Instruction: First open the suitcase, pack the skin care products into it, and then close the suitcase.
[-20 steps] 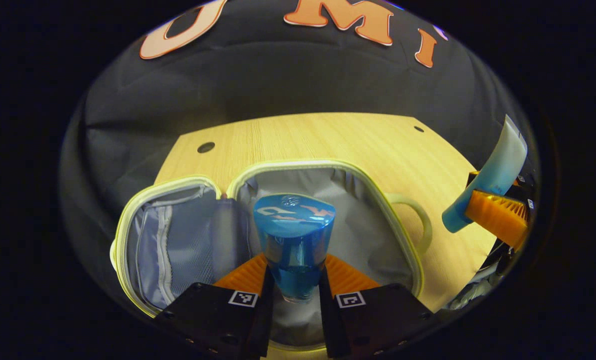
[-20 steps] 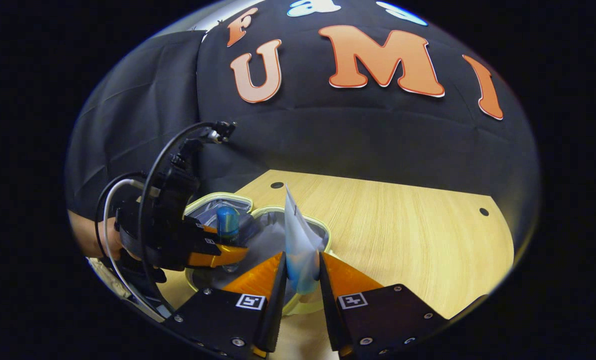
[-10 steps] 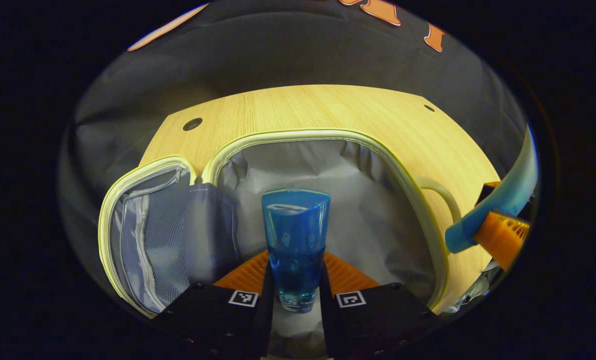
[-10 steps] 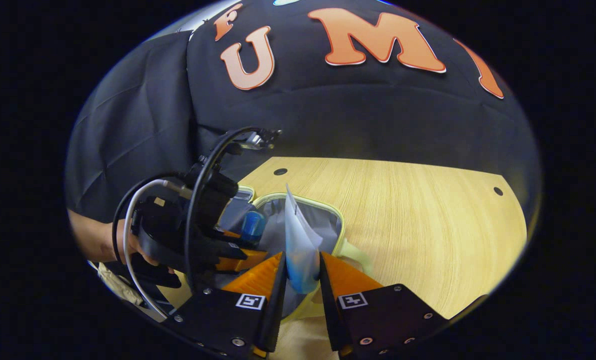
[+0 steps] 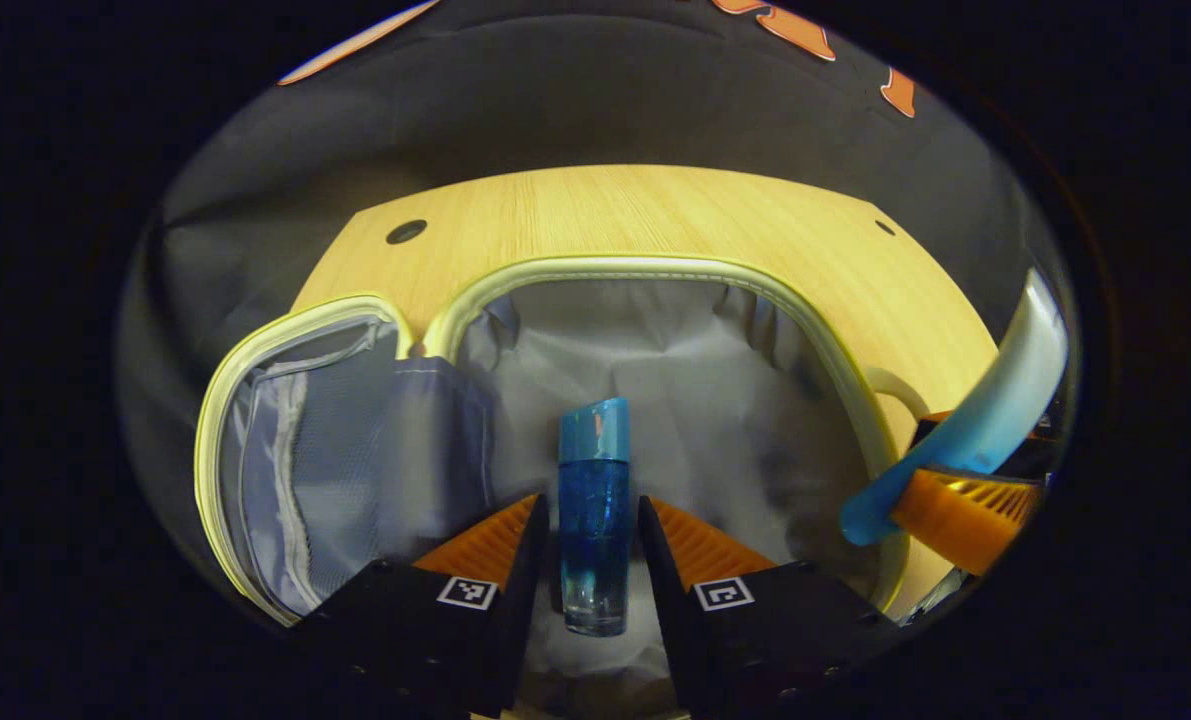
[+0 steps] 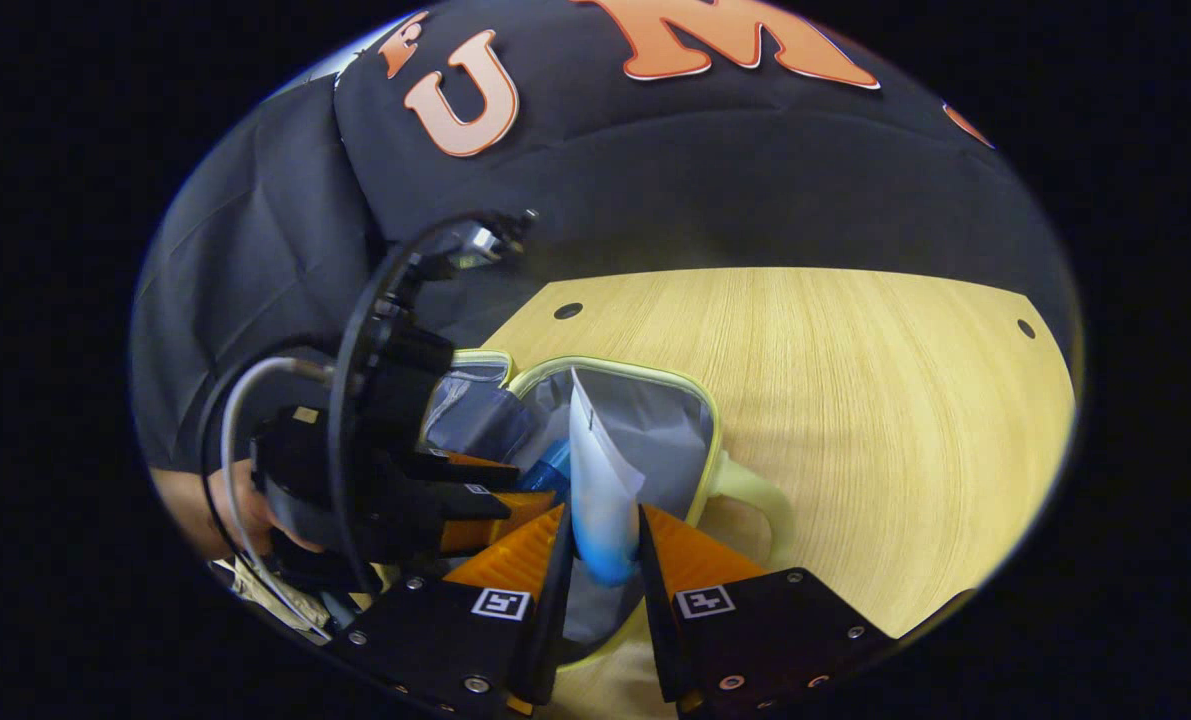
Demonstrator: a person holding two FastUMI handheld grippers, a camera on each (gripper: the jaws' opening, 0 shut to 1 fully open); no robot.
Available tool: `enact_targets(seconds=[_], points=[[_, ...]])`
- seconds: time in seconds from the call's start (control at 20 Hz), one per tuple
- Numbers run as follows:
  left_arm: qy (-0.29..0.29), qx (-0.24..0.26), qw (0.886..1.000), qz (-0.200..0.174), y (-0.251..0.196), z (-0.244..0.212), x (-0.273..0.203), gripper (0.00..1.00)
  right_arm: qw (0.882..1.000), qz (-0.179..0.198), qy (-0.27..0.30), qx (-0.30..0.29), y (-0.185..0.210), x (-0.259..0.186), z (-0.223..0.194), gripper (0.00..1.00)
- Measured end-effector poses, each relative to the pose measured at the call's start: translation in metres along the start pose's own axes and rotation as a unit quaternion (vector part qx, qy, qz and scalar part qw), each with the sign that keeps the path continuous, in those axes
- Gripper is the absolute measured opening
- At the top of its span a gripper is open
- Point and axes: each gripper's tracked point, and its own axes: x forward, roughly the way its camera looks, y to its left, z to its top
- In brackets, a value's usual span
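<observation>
Table: pale wood top (image 5: pixel 655 215) carried the open suitcase (image 5: pixel 655 272), grey lining up, lid (image 5: pixel 295 440) flopped left.
Left gripper (image 5: pixel 589 520): fingers parted, clear of the blue bottle (image 5: pixel 593 520) lying between them on the lining.
Right gripper (image 6: pixel 603 545): clamped on a pale tube (image 6: pixel 600 490), poised over the suitcase's near right rim.

Dim, warm overhead light brightens the table (image 6: pixel 855 400); fisheye bending and darkness grow toward the edges.
</observation>
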Motion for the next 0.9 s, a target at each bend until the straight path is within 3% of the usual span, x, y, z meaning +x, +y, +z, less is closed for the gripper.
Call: enact_targets(seconds=[0.2,0.3,0.45,0.55,0.6,0.65,0.85,0.9], points=[[-0.064,0.003,0.998,0.017,0.020,0.015,-0.040,0.67,1.000,0.002,0.029,0.008,0.001,0.000,-0.010,0.39],[-0.095,0.010,0.994,0.045,0.043,0.024,-0.063,0.77,0.999,-0.019,0.045,0.012,-0.004,0.001,-0.016,0.39],[-0.123,-0.005,0.989,0.082,0.079,0.026,-0.096,0.84,0.997,-0.028,0.059,0.031,-0.003,-0.004,-0.015,0.39],[-0.129,-0.027,0.986,0.106,0.108,0.019,-0.114,0.85,0.996,-0.041,0.073,0.038,-0.007,-0.006,-0.017,0.39],[-0.131,-0.038,0.984,0.117,0.124,0.014,-0.123,0.86,0.995,-0.048,0.078,0.041,-0.006,-0.006,-0.018,0.34],[-0.131,-0.049,0.982,0.128,0.139,0.009,-0.133,0.86,0.994,-0.056,0.081,0.046,-0.006,-0.008,-0.018,0.40],[-0.129,-0.105,0.971,0.170,0.190,-0.024,-0.139,0.88,0.992,-0.081,0.082,0.057,-0.010,-0.008,-0.017,0.43],[-0.132,-0.120,0.968,0.177,0.200,-0.030,-0.141,0.88,0.991,-0.086,0.082,0.057,-0.010,-0.008,-0.017,0.36]])
